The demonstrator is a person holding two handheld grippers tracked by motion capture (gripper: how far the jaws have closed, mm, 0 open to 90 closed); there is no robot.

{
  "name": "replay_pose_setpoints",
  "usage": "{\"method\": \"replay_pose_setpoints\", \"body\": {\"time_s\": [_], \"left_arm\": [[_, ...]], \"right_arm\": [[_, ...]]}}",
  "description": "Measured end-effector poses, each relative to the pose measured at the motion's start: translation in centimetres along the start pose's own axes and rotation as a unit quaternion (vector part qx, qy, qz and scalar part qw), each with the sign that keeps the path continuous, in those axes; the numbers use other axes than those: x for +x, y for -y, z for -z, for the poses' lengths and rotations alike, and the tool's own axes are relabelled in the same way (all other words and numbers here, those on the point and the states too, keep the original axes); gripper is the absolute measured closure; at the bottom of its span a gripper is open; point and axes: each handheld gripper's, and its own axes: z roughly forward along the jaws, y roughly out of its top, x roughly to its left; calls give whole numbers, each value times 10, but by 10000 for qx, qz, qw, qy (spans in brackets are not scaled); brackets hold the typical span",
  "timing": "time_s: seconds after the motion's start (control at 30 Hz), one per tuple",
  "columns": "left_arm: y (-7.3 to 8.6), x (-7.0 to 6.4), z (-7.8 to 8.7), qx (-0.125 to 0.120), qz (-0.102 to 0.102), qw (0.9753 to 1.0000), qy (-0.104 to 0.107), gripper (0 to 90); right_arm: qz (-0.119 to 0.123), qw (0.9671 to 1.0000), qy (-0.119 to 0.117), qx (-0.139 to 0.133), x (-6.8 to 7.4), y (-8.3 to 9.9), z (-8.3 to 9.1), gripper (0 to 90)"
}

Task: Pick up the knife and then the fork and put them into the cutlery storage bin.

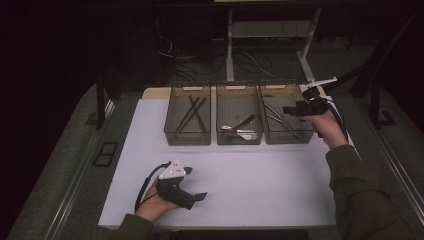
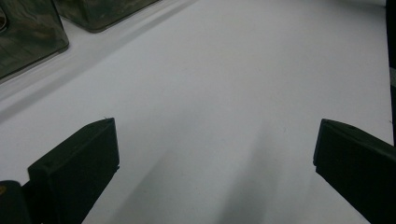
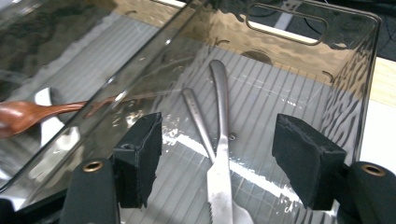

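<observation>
The desk (image 1: 235, 190) carries a white sheet that gives a plain working surface, and along its far edge three smoked clear bins stand side by side so that cutlery stays sorted by kind: the left bin (image 1: 187, 122) holds dark chopsticks (image 1: 192, 114), the middle bin (image 1: 239, 122) holds a brown wooden spoon (image 3: 28, 114) with some pale pieces, and the right bin (image 1: 286, 120) holds metal cutlery. The right tool (image 3: 217, 154) hangs over the open top of that right bin, jaws spread wide and empty, aimed down so that they straddle the serrated steel knife (image 3: 220, 158), which lies flat on the ribbed bin floor with a second slim metal handle (image 3: 198, 119) just beside it; this looks like a lineup for lifting the knife out. The left tool (image 1: 195, 184) rests low near the front of the desk, well apart from the bins, its jaws likewise released with nothing between them, probably parked there to stay clear of the working hand.
</observation>
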Motion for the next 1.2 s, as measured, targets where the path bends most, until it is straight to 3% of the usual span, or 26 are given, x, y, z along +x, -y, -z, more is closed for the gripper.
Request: {"method": "replay_pose_setpoints", "body": {"time_s": [0.43,0.8,1.2], "left_arm": [[2,1,3,12,-4,10000,-27,0],[2,1,7,-21,-42,10000,-54,0],[1,1,10,-78,-29,10000,-35,0]], "right_arm": [[101,9982,-442,-404,17,30,30,280],[209,9952,-685,-667,41,66,54,244],[280,9920,-757,-971,59,106,70,195]]}}
